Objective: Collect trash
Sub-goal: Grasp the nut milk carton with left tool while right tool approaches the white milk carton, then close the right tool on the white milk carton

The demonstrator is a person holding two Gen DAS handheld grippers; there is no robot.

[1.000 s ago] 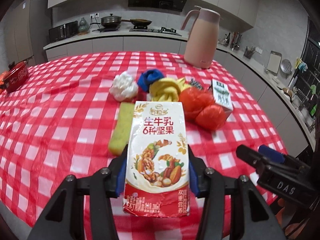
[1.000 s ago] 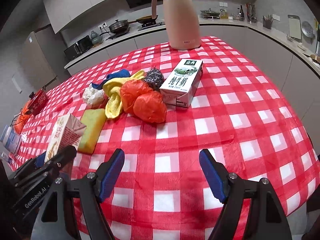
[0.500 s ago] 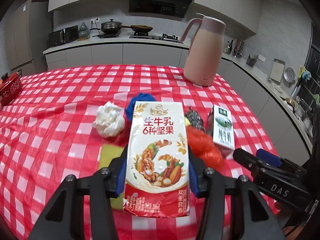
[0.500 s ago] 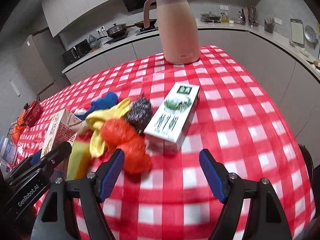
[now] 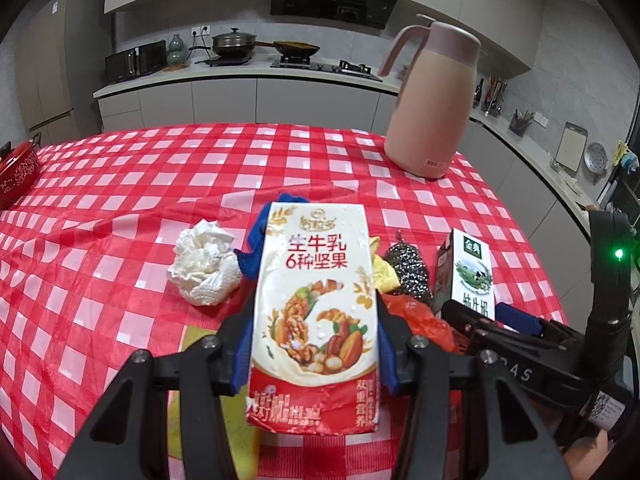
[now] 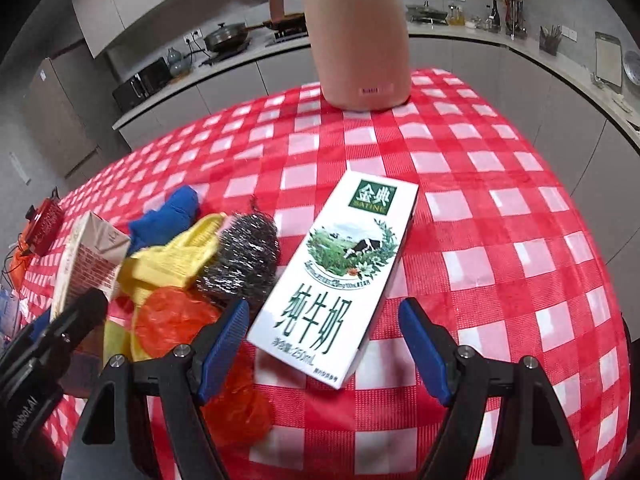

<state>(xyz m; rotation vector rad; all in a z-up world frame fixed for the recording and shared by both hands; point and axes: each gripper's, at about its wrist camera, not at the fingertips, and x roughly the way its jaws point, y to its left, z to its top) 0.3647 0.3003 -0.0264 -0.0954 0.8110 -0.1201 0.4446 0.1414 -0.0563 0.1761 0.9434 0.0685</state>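
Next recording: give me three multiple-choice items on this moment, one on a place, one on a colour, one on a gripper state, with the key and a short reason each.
1. Where does the steel wool scrubber lie?
A. left of the green-and-white milk carton
B. on top of the pink jug
C. inside the red pot

2. What colour is the crumpled tissue?
A. blue
B. white
C. orange

3. How does the right gripper stand?
A. shut on the milk carton
B. shut on the orange plastic bag
C. open, pads clear of the carton

Key: 1 A, the scrubber sits beside the carton's left edge; 2 B, the wad is plain white on the checked tablecloth; 3 C, gaps show between both blue pads and the carton.
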